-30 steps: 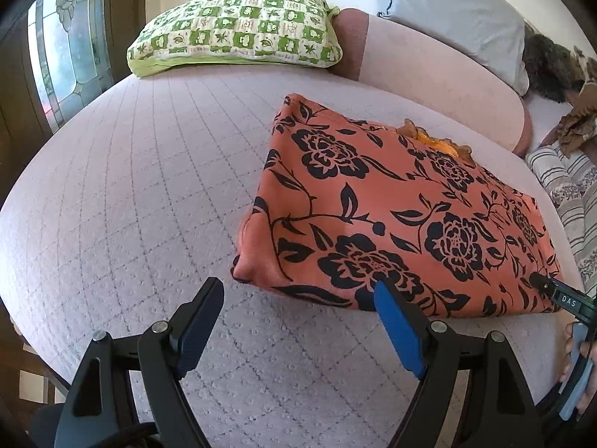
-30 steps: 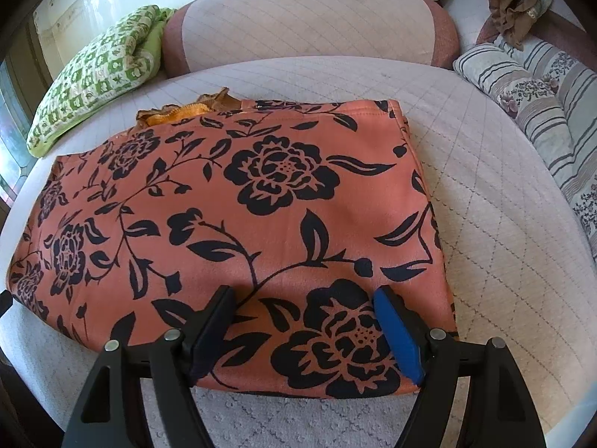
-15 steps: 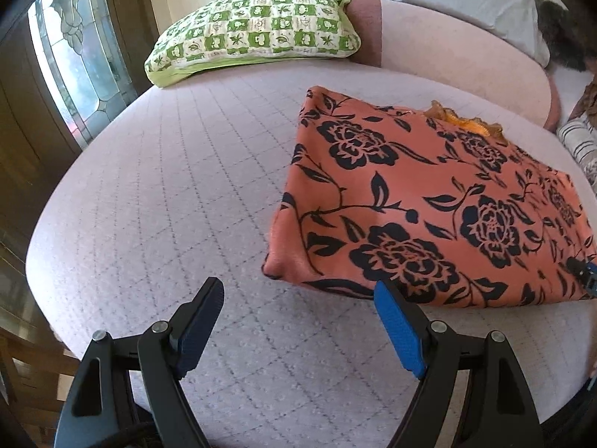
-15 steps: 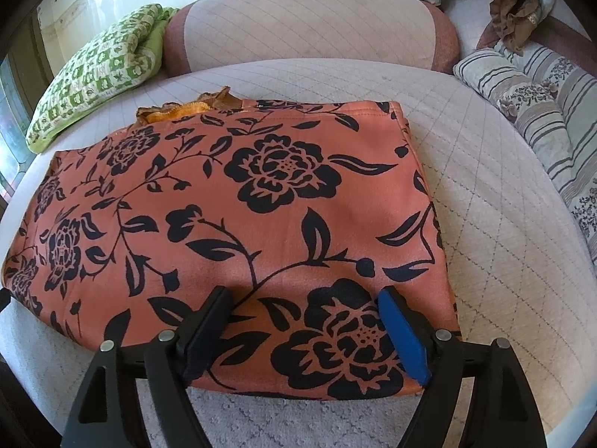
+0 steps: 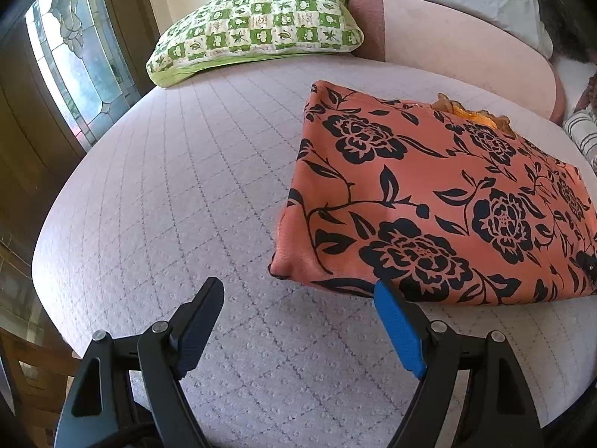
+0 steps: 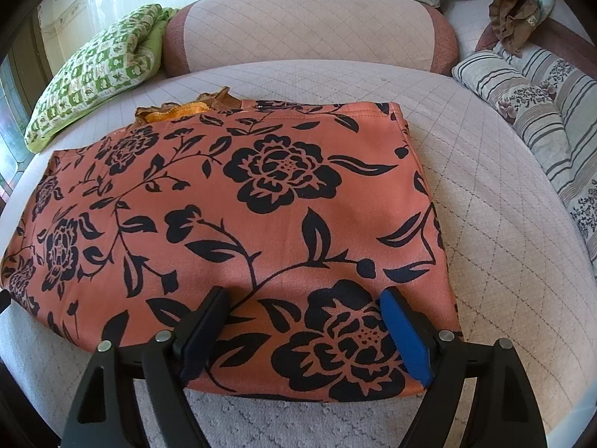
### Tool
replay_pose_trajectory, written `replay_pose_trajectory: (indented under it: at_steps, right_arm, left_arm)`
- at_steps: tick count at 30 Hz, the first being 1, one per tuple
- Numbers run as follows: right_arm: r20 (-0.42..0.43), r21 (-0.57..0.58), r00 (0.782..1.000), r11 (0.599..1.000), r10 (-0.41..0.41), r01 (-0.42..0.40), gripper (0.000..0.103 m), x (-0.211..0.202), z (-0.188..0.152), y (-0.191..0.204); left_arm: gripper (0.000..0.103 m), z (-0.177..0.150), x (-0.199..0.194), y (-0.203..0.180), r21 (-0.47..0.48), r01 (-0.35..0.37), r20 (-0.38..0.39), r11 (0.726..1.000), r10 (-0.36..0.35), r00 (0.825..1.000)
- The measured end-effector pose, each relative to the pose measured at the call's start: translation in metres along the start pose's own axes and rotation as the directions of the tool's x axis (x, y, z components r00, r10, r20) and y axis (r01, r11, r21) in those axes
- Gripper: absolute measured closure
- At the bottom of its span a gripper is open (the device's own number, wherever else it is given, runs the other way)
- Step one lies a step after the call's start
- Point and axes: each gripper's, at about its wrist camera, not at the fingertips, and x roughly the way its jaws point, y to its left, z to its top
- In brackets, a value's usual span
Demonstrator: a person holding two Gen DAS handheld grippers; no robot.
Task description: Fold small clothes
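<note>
Both views look forward and steeply down along their own fingers, close over the bed (image 5: 156, 201). The left wrist view sits off the left corner of the cloth (image 5: 440, 201), facing a window (image 5: 71, 59). The right wrist view hangs right above the cloth's near edge. Both share the cloth, the green pillow (image 6: 93, 74) and the bolster (image 6: 309, 26).

Folded floral cloth (image 5: 440, 201): right end cut off in the left wrist view. Orange item (image 6: 186, 109): mostly hidden behind it. Striped cushion (image 6: 541, 112): cut by the frame edge.
</note>
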Motion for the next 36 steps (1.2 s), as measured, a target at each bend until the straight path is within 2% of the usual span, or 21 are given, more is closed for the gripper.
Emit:
replay_pose_trajectory:
  at_steps: [6,7,9,10,11,13,14,16,17,18,19,20,21,22,24,27,29,36]
  right_arm:
    - [0.000,0.001,1.000,1.000,0.001,-0.001,0.017,0.000,0.000,0.000]
    - [0.000,0.002,1.000,1.000,0.001,-0.001,0.017,0.000,0.000,0.000]
    - [0.000,0.003,1.000,1.000,0.001,-0.001,0.017,0.000,0.000,0.000]
    - [0.001,0.003,1.000,1.000,0.002,-0.002,0.017,0.000,0.000,0.000]
    - [0.002,0.003,1.000,1.000,0.002,-0.002,0.017,0.000,0.000,0.000]
    - [0.002,0.004,1.000,1.000,0.006,-0.006,0.017,0.000,0.000,0.000]
    - [0.002,0.006,1.000,1.000,0.007,-0.007,0.017,0.000,0.000,-0.001]
    - [0.000,0.009,1.000,1.000,0.009,-0.009,0.017,0.001,0.000,-0.001]
    - [0.000,0.011,1.000,1.000,0.010,-0.010,0.017,0.000,0.000,-0.001]
    - [-0.001,0.012,1.000,1.000,0.011,-0.011,0.016,0.000,0.001,-0.002]
    - [-0.002,0.012,1.000,1.000,0.012,-0.012,0.016,0.001,0.001,-0.002]
    - [-0.002,0.012,1.000,1.000,0.014,-0.013,0.016,0.001,0.001,-0.002]
    - [-0.002,0.014,1.000,1.000,0.014,-0.014,0.016,0.001,0.001,-0.002]
    - [-0.003,0.014,1.000,1.000,0.016,-0.016,0.016,0.001,0.002,-0.002]
    - [-0.003,0.013,1.000,1.000,0.016,-0.016,0.016,0.001,0.002,-0.002]
    - [0.000,0.012,1.000,1.000,0.014,-0.014,0.016,0.002,0.001,-0.002]
    - [0.002,0.011,1.000,1.000,0.010,-0.010,0.016,0.002,0.001,-0.001]
    - [0.011,0.010,1.000,1.000,0.007,-0.007,0.016,0.001,-0.002,0.000]
  left_arm:
    - [0.020,0.000,-0.001,-0.002,-0.004,0.009,-0.003,1.000,-0.009,1.000]
    - [0.020,0.000,-0.002,-0.001,-0.014,0.029,-0.003,0.999,-0.029,1.000]
    - [0.020,0.006,-0.006,0.014,-0.106,0.154,0.014,0.982,-0.154,0.988]
    - [0.020,0.008,-0.007,0.024,-0.169,0.219,0.028,0.961,-0.217,0.976]
    - [0.020,0.010,-0.004,0.039,-0.273,0.318,0.045,0.908,-0.319,0.947]
    - [0.020,0.011,0.005,0.052,-0.382,0.387,0.039,0.839,-0.404,0.914]
    - [0.020,0.011,0.012,0.057,-0.426,0.424,0.033,0.799,-0.455,0.890]
    - [0.020,0.011,0.018,0.056,-0.450,0.450,0.031,0.771,-0.491,0.871]
    - [0.021,0.011,0.020,0.054,-0.456,0.452,0.028,0.766,-0.496,0.868]
    - [0.025,0.012,0.023,0.051,-0.459,0.449,0.023,0.767,-0.495,0.869]
    - [0.043,0.013,0.025,0.050,-0.460,0.442,0.020,0.770,-0.489,0.872]
    - [0.071,0.015,0.027,0.048,-0.459,0.430,0.010,0.778,-0.479,0.878]
    - [0.086,0.017,0.029,0.046,-0.449,0.399,-0.009,0.799,-0.451,0.893]
    - [0.094,0.016,0.032,0.045,-0.437,0.364,-0.027,0.822,-0.417,0.909]
    - [0.094,0.016,0.036,0.043,-0.436,0.342,-0.038,0.833,-0.397,0.917]
    - [0.095,0.015,0.028,0.033,-0.372,0.298,-0.031,0.879,-0.333,0.942]
    - [0.095,0.015,0.024,0.028,-0.348,0.278,-0.026,0.895,-0.306,0.952]
    - [0.094,0.010,0.024,0.029,-0.354,0.247,-0.046,0.902,-0.280,0.959]
